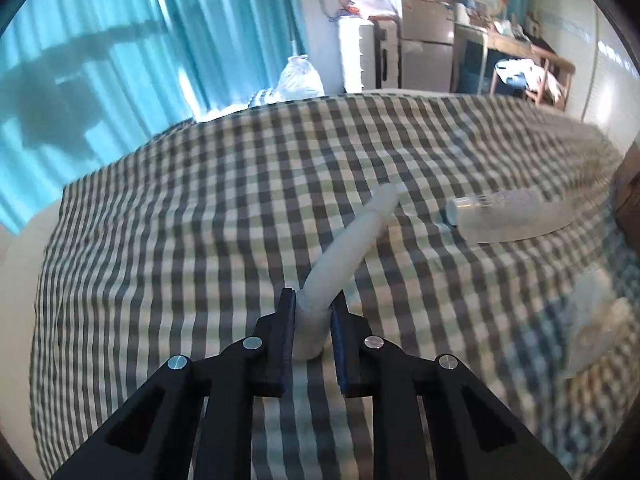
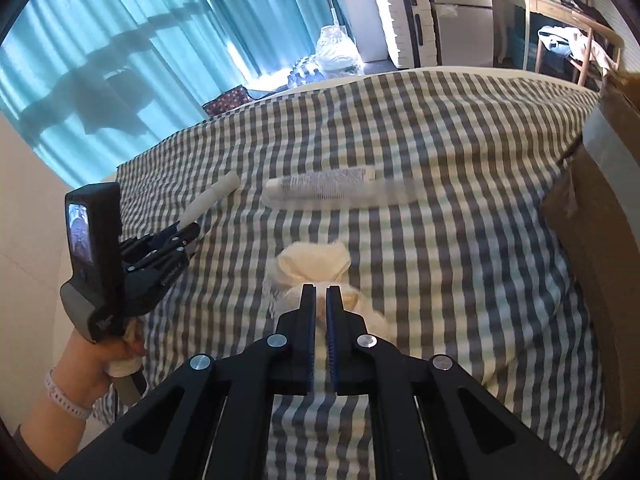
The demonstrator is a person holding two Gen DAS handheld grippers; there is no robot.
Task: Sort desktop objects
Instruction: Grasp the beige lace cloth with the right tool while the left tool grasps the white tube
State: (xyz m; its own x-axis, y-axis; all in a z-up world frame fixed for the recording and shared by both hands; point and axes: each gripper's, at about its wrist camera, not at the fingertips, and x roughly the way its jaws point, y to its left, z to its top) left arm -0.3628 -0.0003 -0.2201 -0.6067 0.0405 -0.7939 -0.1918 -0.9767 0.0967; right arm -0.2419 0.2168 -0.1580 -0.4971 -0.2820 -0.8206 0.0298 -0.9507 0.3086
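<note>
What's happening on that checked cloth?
A person is sorting things with hand-held tongs. The left tongs are shut on one end of a white tube-like stick. The right tongs are shut on a cream crumpled cloth. A clear bottle lies untouched on the checked cloth, beside a cardboard box.

A checked cloth (image 1: 200, 220) in grey, white and pale green fills the middle of both views. Teal curtains (image 1: 100, 60) hang at upper left, crossed by dark shadows. At upper right stand a white drawer unit (image 2: 404, 20), a silver fridge (image 2: 464, 4) and a wooden chair (image 1: 548, 76). A cardboard box (image 2: 600, 220) sits at right edge.
</note>
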